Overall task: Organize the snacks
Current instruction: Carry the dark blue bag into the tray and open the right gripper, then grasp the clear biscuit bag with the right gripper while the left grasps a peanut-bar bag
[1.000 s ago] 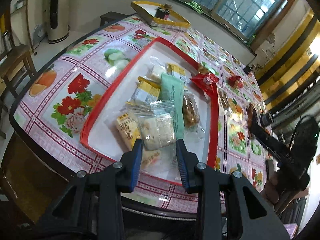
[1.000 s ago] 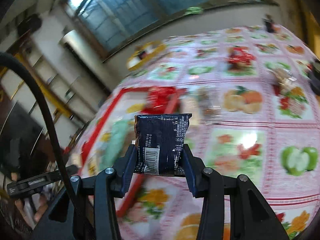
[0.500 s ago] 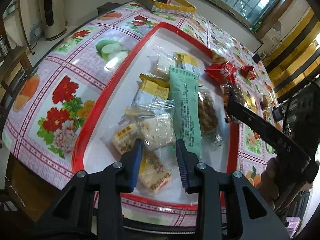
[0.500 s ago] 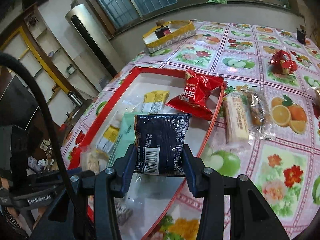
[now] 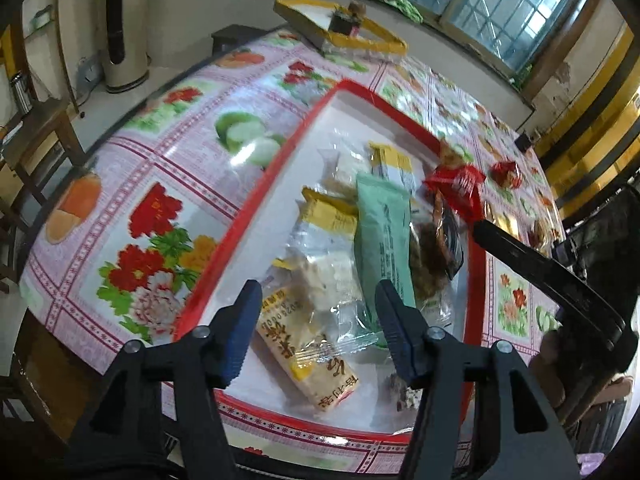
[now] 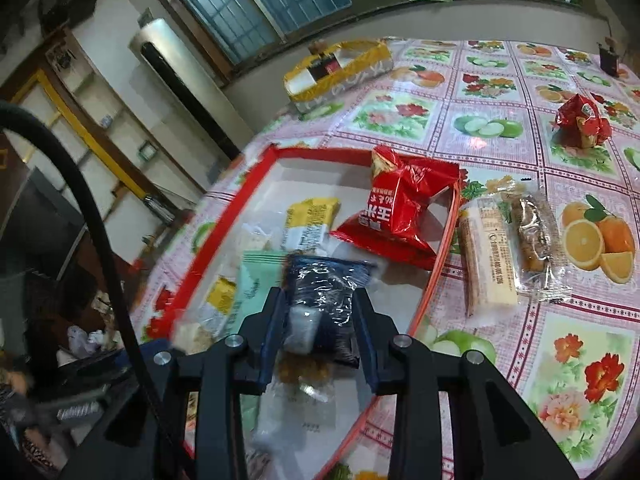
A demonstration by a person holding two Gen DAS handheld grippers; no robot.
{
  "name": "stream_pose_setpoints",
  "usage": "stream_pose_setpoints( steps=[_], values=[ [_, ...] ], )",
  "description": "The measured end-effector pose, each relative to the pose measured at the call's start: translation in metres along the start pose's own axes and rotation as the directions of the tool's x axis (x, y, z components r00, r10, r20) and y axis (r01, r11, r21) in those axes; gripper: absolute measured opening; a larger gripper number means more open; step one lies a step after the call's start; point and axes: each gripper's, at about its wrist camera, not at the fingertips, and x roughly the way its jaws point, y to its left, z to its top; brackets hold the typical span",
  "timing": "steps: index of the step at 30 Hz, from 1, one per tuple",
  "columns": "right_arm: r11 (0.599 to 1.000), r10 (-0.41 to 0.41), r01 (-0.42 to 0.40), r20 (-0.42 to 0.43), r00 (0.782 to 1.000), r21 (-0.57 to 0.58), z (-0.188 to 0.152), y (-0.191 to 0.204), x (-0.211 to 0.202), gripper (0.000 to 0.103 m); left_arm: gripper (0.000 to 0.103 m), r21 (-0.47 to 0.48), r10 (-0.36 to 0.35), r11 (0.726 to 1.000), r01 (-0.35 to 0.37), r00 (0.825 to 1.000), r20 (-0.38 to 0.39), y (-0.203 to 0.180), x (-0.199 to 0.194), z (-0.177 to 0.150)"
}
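A red-rimmed white tray (image 5: 280, 160) (image 6: 256, 176) holds several snack packets: a mint-green pack (image 5: 382, 224), yellow packs (image 5: 328, 216) and clear-wrapped cakes (image 5: 324, 280). My left gripper (image 5: 316, 324) is open and empty above the tray's near end, over the clear-wrapped cake. My right gripper (image 6: 320, 332) is shut on a dark blue packet (image 6: 328, 300) and holds it low over the tray's packets. A red bag (image 6: 400, 216) leans on the tray's right rim.
On the flowered tablecloth right of the tray lie a cream bar (image 6: 486, 256) and a clear-wrapped brown snack (image 6: 534, 236). A small red pack (image 6: 582, 122) lies farther back. A yellow box (image 6: 340, 70) stands at the table's far edge. The right gripper's arm (image 5: 540, 276) crosses the left view.
My left gripper has opened and let go of the clear-wrapped cake, which now lies in the tray. My right gripper has come down over the tray with the dark blue packet.
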Motion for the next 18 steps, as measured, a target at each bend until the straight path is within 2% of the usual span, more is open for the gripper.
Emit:
stream_pose_setpoints(
  steps=[1,2,7,11,15,18],
  values=[
    [1.0,0.005,-0.005,0.016,1.0,-0.003,0.0,-0.001,-0.008,0.044,0.06,0.0,-0.001,1.0,0.001,1.0,0.01,-0.001,-0.003,0.001],
    [1.0,0.004,-0.004,0.031,0.999,-0.007,0.001,-0.003,-0.015,0.052,0.061,0.004,-0.002,1.0,0.002,1.0,0.031,-0.004,-0.008,0.001],
    [1.0,-0.029,0.028,0.09,0.996,0.014,0.002,-0.027,-0.053,0.059,0.07,0.079,-0.068,0.995,0.062,0.994,0.085,-0.041,-0.027,-0.005],
    [0.994,-0.077,0.065,0.141,0.987,0.088,0.001,-0.061,-0.083,0.067,0.073,0.132,-0.115,0.986,0.106,0.992,0.056,-0.077,-0.023,-0.012],
    [0.982,-0.106,0.079,0.157,0.982,0.169,-0.004,-0.098,-0.106,0.067,0.075,0.173,-0.131,0.976,0.132,0.991,-0.012,-0.117,-0.006,-0.019],
    [0.972,-0.139,0.102,0.166,0.976,0.213,0.002,-0.12,-0.12,0.068,0.075,0.214,-0.12,0.969,0.124,0.992,-0.033,-0.146,0.003,-0.019]
  ],
)
